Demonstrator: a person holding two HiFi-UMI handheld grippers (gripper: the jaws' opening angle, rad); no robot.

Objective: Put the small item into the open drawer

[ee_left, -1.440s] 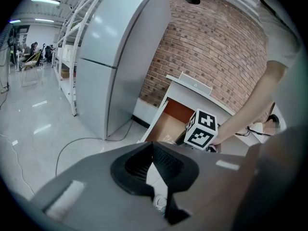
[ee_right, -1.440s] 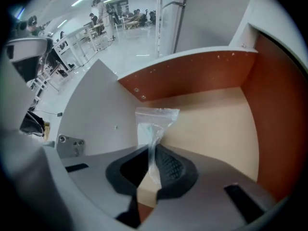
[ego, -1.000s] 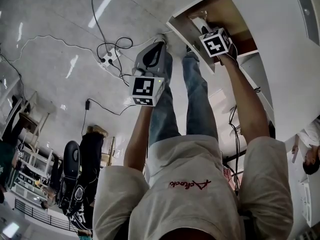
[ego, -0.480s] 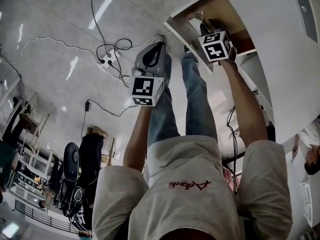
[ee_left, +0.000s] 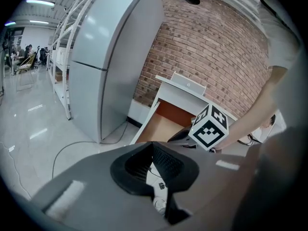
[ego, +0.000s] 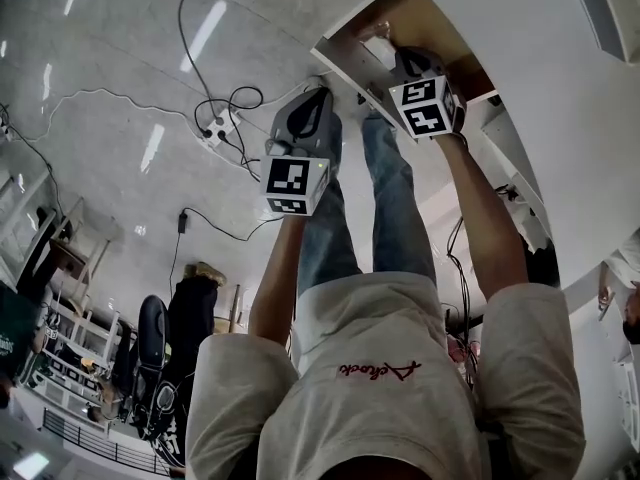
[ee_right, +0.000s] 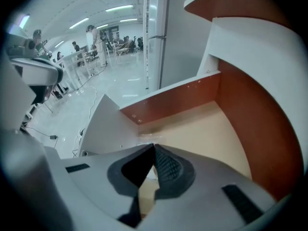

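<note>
My right gripper (ee_right: 153, 147) hangs over the open drawer (ee_right: 173, 102). Its jaws have just closed on nothing. The small item (ee_right: 146, 137), a pale blur, lies on the drawer floor beyond its tips. My left gripper (ee_left: 151, 146) is closed and empty outside the drawer.

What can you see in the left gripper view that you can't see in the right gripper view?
Only the left gripper view shows a tall grey fridge, a brick wall and the other gripper's marker cube at the open drawer. Only the right gripper view shows the drawer's brown inner walls up close and people far across the hall. Both show the drawer, the shiny floor and shut fingers with nothing between: the left gripper's in one, the right gripper's, which have just closed, in the other.
</note>
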